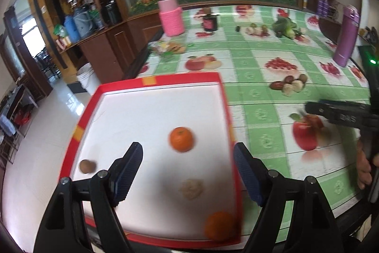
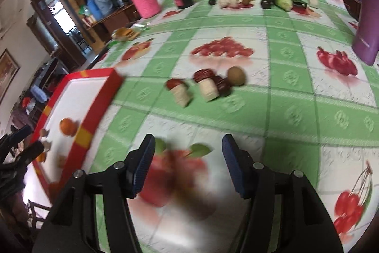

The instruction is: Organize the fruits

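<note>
A red-rimmed tray point(image 1: 151, 81) with a white floor lies at the table's left edge. It holds two oranges point(image 1: 181, 139) point(image 1: 219, 225), a small brown fruit point(image 1: 87, 166) and a pale lumpy piece point(image 1: 191, 189). My left gripper point(image 1: 187, 148) hovers open over the tray with nothing held. A cluster of red dates point(image 2: 203, 74), a brown kiwi point(image 2: 236, 75) and pale pieces point(image 2: 208, 89) lies on the cloth to the right of the tray point(image 2: 99, 106). My right gripper point(image 2: 188, 144) stands open and empty above a printed apple, short of that cluster.
At the far side stand a pink jar point(image 1: 170, 16), a dark jar point(image 1: 210, 23), more small fruits point(image 1: 257, 29) and green vegetables point(image 1: 285, 26). A purple bottle point(image 1: 345, 37) stands at the right. A snack bag point(image 1: 168, 48) lies near the left edge, beyond which the floor drops away.
</note>
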The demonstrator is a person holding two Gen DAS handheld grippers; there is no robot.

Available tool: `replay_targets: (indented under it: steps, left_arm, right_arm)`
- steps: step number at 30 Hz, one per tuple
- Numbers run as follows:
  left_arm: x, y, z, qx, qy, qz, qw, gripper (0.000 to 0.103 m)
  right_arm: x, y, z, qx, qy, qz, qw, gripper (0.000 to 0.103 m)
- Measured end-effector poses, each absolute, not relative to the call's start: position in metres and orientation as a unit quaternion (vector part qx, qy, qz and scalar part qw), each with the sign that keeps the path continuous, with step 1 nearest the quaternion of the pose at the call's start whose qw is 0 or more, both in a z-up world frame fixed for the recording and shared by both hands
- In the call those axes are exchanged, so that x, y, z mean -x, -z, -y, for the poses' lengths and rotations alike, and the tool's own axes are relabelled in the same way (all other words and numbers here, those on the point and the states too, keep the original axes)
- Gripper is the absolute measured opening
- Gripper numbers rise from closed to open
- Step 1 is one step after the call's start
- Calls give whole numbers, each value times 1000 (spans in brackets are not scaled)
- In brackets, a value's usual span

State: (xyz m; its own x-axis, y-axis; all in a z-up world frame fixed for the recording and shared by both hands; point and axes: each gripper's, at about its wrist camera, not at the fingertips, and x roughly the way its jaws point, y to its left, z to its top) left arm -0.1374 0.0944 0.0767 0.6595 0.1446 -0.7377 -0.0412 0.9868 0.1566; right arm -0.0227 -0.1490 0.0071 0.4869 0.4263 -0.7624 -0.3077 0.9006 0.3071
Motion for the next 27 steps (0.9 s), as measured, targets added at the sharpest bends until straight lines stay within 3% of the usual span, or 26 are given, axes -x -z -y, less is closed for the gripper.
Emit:
replay_targets:
  steps: [10,15,19,27]
  left_arm:
    - [133,-83,-64,-62,-17,-415,907,79]
    - [124,-84,-58,-49,-9,-424,904,79]
    - [106,-86,-47,-47,0,-428,903,79]
    - [53,-67,-4,-36,47,-450,891,79]
  right_arm:
    - [-29,-5,127,-25,-199,-455,867,41]
    - [-36,-4,122,7,-186,-447,875,17]
    - [-38,-6,136,-11,-189,-461,867,17]
    - [-52,-37,217,-164,-170,-424,874,17]
